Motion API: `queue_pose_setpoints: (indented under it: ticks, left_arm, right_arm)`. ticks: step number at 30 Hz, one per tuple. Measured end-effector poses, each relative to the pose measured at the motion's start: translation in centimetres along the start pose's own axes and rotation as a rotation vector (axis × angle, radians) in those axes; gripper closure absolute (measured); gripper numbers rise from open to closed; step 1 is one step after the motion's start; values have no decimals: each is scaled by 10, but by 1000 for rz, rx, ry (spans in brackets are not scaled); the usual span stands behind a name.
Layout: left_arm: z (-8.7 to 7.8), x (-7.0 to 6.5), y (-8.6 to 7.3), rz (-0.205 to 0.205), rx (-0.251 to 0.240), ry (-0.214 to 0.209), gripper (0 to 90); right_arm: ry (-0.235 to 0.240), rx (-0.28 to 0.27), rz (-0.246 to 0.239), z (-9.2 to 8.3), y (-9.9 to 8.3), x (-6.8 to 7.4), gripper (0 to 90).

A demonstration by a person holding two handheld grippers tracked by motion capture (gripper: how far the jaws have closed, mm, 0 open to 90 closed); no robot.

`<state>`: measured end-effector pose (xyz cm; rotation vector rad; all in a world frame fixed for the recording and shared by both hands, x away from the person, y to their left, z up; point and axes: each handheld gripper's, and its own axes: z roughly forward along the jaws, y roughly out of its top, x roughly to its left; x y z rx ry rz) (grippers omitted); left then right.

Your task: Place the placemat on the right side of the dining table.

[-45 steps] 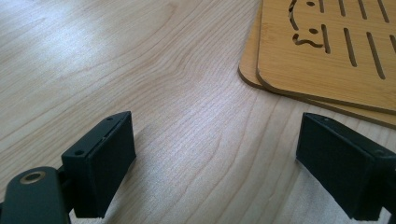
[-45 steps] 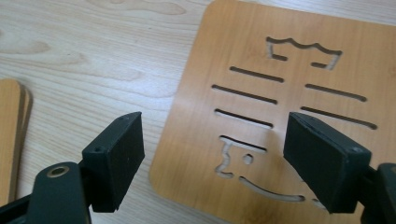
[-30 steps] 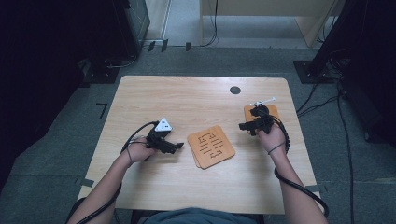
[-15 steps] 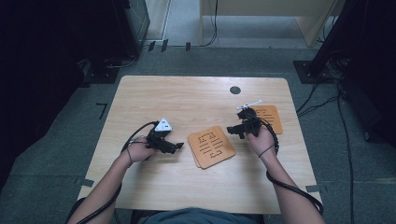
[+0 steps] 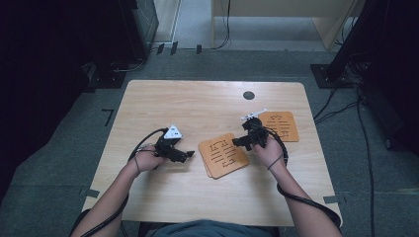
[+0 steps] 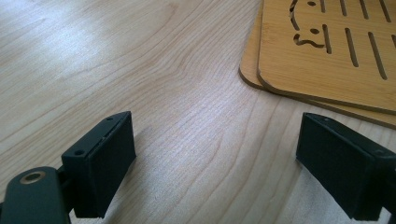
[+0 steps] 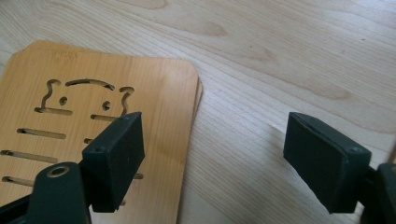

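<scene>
wooden trivets (image 5: pixel 223 156), two stacked in the middle of the table (image 5: pixel 197 106), cut through with slots and a cat-face outline. from the high view they sit between the two hands, the left gripper (image 5: pixel 187 156) just off their left edge and the right gripper (image 5: pixel 239 141) at their upper right corner. a third trivet (image 5: pixel 281 126) lies alone further right, behind the right hand, clear of the pair.

close in on the left gripper view: the left gripper (image 6: pixel 212 172) has its jaws spread wide with bare wood grain between them, gripping nothing. this view gives away what the overhead barely hints at, that the stack (image 6: pixel 327 51) really is two boards, the lower one's edge peeking out beneath the upper, up at the top right and clear of the jaws.

over to the right gripper view: the right gripper (image 7: pixel 215 163) is wide open too, nothing clamped. one jaw stands over the near corner of the stack (image 7: pixel 93 121), the other over plain tabletop, and the stack's edge runs between them. whether that jaw touches the board can't be told from here. the cat face reads clearly here, ears and two dot eyes.

back on the high view, a small dark round spot (image 5: pixel 249 95) sits near the table's far edge, and cables trail from both grippers towards the person.
</scene>
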<state>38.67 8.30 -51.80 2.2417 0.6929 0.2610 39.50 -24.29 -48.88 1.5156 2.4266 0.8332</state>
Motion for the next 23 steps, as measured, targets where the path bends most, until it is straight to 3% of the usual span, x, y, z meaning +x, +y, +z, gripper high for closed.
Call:
queue_pose_setpoints:
  ticks: [9,17,23]
  left_arm:
    - [0,0,0,2,1,1,107]
    - [0,0,0,3,2,2,107]
    - [0,0,0,3,2,2,108]
  right_arm:
    - [12,25,-30,8,-2,8,206]
    - [15,27,-79,11,-4,10,153]
    - [34,27,-81,10,-5,8,143]
